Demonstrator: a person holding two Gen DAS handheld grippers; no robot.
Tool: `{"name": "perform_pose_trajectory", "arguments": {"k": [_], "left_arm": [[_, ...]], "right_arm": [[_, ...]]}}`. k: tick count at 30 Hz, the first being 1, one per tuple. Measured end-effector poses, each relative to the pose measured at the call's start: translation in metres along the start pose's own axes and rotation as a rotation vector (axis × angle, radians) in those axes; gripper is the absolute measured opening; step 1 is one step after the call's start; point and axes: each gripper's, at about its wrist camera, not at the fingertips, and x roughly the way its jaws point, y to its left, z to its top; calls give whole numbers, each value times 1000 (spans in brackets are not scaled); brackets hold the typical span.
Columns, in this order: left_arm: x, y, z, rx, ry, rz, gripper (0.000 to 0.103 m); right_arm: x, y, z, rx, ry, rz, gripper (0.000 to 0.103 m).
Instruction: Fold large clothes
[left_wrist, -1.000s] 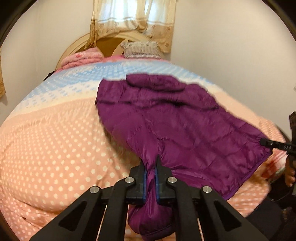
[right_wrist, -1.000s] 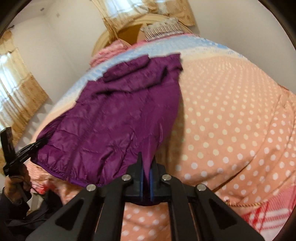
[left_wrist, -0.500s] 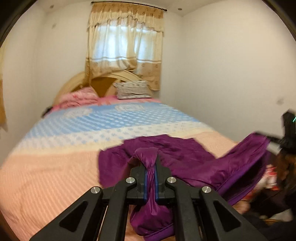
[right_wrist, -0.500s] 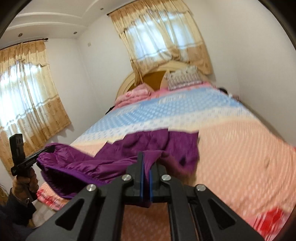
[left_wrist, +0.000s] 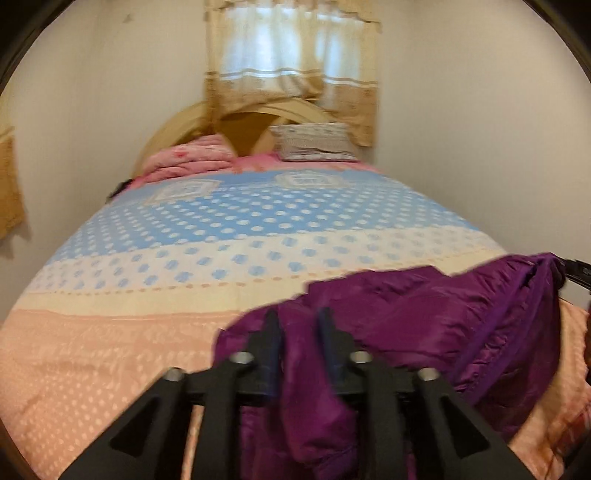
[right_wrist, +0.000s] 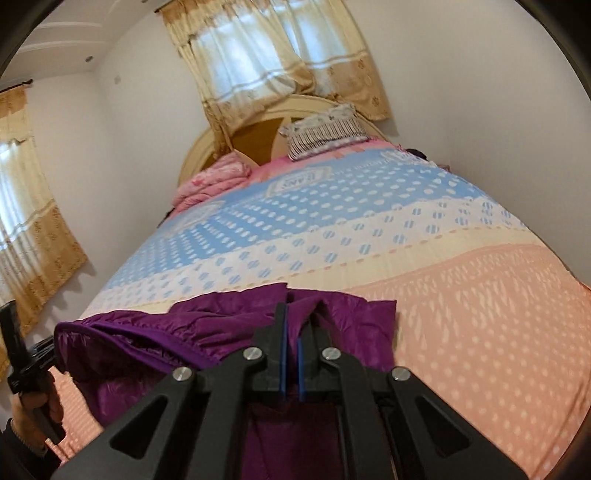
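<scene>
The purple jacket (left_wrist: 424, 317) lies bunched across the bed's (left_wrist: 110, 350) near end, its long axis running side to side between both hands — the left claw (left_wrist: 297, 332) is opening with fabric loose between its jaws, the right claw (right_wrist: 295, 325) clamped on the other end.

A shiny purple quilted jacket (right_wrist: 229, 325) is seen bunched at the near end of a wide bed (right_wrist: 480, 314) covered by a polka-dotted quilt in blue, cream and peach bands. A fold of it is clamped between the blue-padded jaws of the black right hand-held gripper (right_wrist: 291, 314) (no gap is visible). At the left edge, the left hand-held gripper (right_wrist: 22, 354) is gripped by a hand (right_wrist: 35, 410), just beside the jacket's hem.
</scene>
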Motion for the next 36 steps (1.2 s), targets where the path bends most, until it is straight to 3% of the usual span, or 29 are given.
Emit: {"name": "perform_pose_trajectory", "arguments": {"k": [1,3,5,8,15,17,19,21,22,24,25,27,29,31,33,36], "left_arm": [[0,2,1,-7,-26,49,64],[-2,9,3,-33,-89,130,92],[-5,14,4,-54,-140,171,93],[9,8,5,-29,-124,219,93],[64,-23,-4,39,-20,189,93],[86,-27,-8,54,21,255,93],[97,-24,-9,37,47,258,93],[95,-25,-4,21,41,263,93],[89,-27,0,14,28,261,93],[77,-35,5,9,-8,249,93],[70,-41,7,9,-16,245,93],[61,-51,8,13,-29,221,93],[60,-63,3,38,-33,196,93],[73,-70,0,58,-11,207,93],[90,-72,-2,55,15,224,93],[116,-69,-4,51,51,253,93]], "right_arm": [[6,1,0,-4,10,-13,6],[23,-5,1,0,30,-34,6],[41,-9,2,10,51,-55,6],[69,-15,4,34,70,-95,6],[127,-25,9,92,173,-156,10],[126,-27,11,128,175,-138,23],[119,-22,11,116,167,-136,45],[105,-4,12,38,134,-188,57],[99,5,12,11,111,-205,71],[81,27,13,-41,36,-243,89],[76,36,14,-58,9,-249,91],[67,62,10,-106,-3,-200,91],[71,91,-2,-176,43,-117,82],[97,122,-22,-298,162,-52,50],[127,127,-33,-323,231,-62,37],[161,108,-35,-316,235,-153,37]]}}
